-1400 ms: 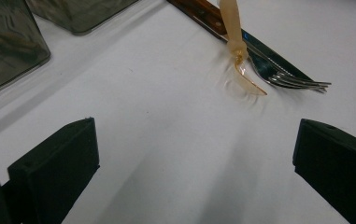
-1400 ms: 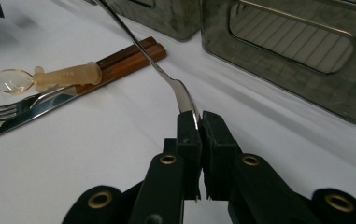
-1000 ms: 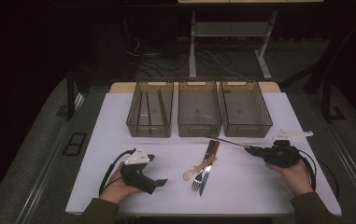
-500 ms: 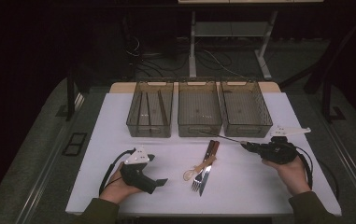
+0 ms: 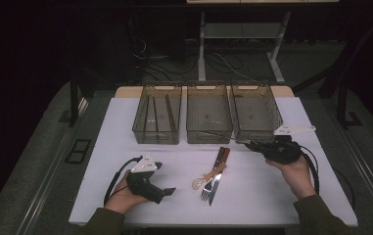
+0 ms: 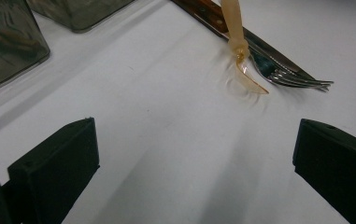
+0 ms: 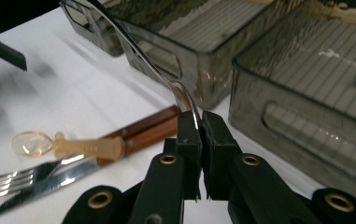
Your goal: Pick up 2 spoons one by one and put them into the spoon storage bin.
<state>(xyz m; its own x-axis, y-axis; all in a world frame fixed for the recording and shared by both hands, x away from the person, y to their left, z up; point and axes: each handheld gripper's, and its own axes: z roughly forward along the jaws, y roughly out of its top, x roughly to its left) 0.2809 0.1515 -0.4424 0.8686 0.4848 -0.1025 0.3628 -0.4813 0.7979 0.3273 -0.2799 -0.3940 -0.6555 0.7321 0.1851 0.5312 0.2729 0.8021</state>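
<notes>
Item: metal utensil [image 7: 166, 77], slim polished steel, clamped at one end between the closed fingers of the right gripper [image 7: 199, 140]; its far end is hard to make out, so whether it is a spoon or something else cannot be told. Location: held off the worktop [image 5: 282, 196], its shaft reaching out toward the front wall of the middle bin [image 5: 209, 131]. Handling, as judged: light, rigid, and slick on its polished surface; held by one end alone it may pivot or slide in the pads, so a grip nearer mid-shaft, across the flat of the handle, would be steadier. Not fragile. Right hand [image 5: 291, 169]: palm under the gripper, forearm entering from the lower right, tool aimed left and toward the bins. Left gripper [image 5: 167, 192]: fingers spread wide apart and empty, resting low over bare worktop, pointed toward the remaining pieces. Remaining on the worktop: amber plastic spoon [image 6: 241, 56], steel fork [image 6: 288, 77], wood-handled knife [image 7: 138, 133], lying touching in one cluster. Right bin [image 5: 255, 111] and left bin [image 5: 157, 117] flank the middle one.
</notes>
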